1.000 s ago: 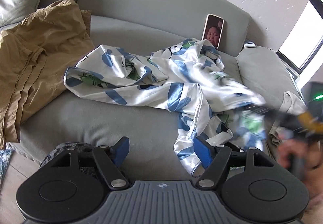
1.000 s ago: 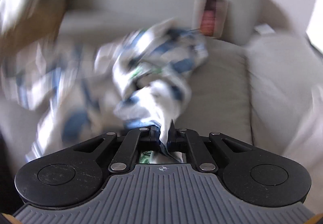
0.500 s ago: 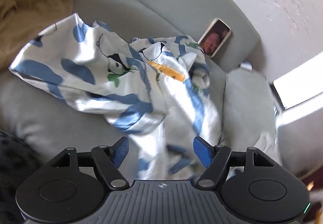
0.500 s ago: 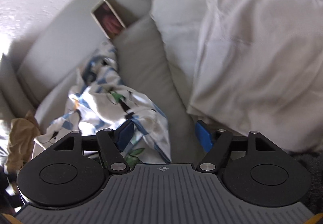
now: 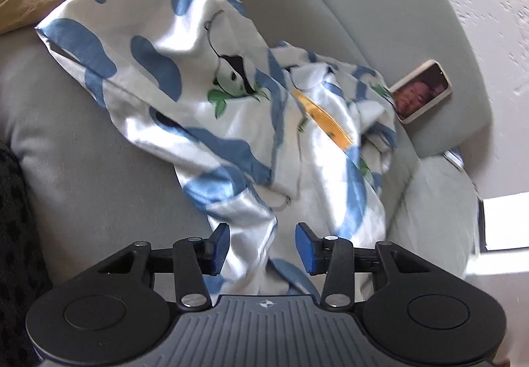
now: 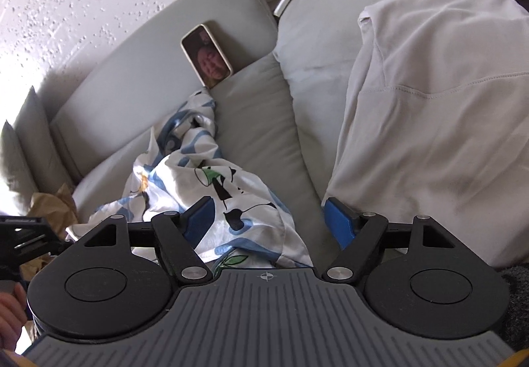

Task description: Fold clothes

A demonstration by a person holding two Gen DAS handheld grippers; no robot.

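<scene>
We are closing the left claw over a fold of the white satin garment with blue patches and a panda print, cloth lying between the blue pads, which are not yet pinching it. The garment is sprawling crumpled across the grey sofa seat, its far end reaching the phone propped against the backrest. We are opening the right claw (gripping nothing) above the garment's near edge, beside a beige garment.

Printed garment crumpled on sofa seat; phone propped against backrest behind it (garment touching phone).
</scene>
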